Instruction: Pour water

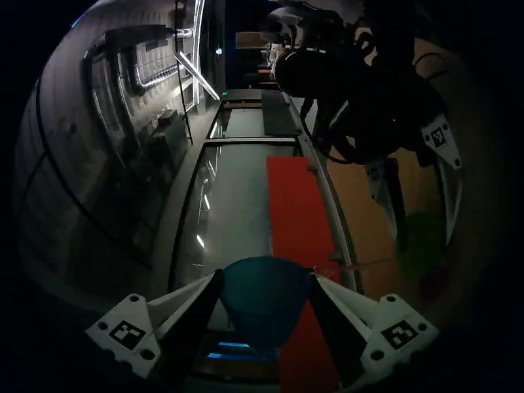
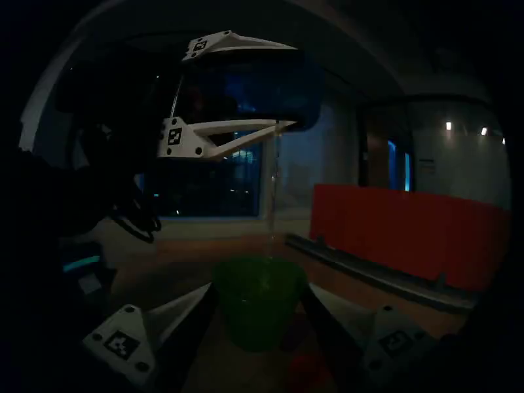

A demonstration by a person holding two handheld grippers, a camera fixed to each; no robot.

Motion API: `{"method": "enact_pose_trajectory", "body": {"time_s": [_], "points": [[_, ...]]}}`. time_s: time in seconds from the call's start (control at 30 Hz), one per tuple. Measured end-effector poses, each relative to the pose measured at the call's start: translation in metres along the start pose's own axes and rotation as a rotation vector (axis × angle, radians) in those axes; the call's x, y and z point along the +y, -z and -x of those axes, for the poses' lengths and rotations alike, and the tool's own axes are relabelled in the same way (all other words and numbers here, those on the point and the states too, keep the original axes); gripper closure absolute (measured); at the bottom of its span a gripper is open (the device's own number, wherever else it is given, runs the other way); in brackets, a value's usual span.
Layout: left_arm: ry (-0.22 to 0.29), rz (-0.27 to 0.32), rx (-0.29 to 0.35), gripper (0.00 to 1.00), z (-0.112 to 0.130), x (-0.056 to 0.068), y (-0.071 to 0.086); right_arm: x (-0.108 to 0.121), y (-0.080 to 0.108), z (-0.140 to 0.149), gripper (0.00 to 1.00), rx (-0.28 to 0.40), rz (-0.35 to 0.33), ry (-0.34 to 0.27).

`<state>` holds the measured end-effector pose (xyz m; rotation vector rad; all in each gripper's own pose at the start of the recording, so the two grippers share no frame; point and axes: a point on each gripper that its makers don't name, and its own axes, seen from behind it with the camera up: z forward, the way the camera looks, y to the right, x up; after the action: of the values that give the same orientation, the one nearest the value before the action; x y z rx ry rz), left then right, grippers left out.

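Two cups clamped: blue cup (image 1: pixel 265 308) tipped in left fingers (image 1: pixel 177 304), above green cup (image 2: pixel 259 301) in right fingers (image 2: pixel 170 311).

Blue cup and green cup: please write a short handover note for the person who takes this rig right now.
Left gripper: jaws shut on the blue cup, tipped on its side above the green cup.
Right gripper: jaws shut on the green cup, upright.
Done: the pour is under way; a thin water stream falls into the green cup.
Left: finish pouring, turn the blue cup upright. The fill level cannot be seen in this dim light.
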<state>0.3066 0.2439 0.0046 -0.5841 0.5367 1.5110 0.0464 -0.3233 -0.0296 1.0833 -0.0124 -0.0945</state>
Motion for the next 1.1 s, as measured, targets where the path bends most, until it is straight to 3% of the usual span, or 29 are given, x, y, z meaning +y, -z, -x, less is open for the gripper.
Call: {"method": "enact_pose_trajectory", "body": {"time_s": [0.5, 1.1], "points": [[-0.087, -0.018, 0.013, 0.1, -0.012, 0.0, 0.004, 0.003, 0.002, -0.001, 0.0, 0.007, 0.007, -0.005], [-0.128, -0.029, 0.022, 0.1, -0.019, 0.006, 0.01, 0.003, 0.003, -0.004, 0.0, 0.009, 0.009, -0.005]]}}
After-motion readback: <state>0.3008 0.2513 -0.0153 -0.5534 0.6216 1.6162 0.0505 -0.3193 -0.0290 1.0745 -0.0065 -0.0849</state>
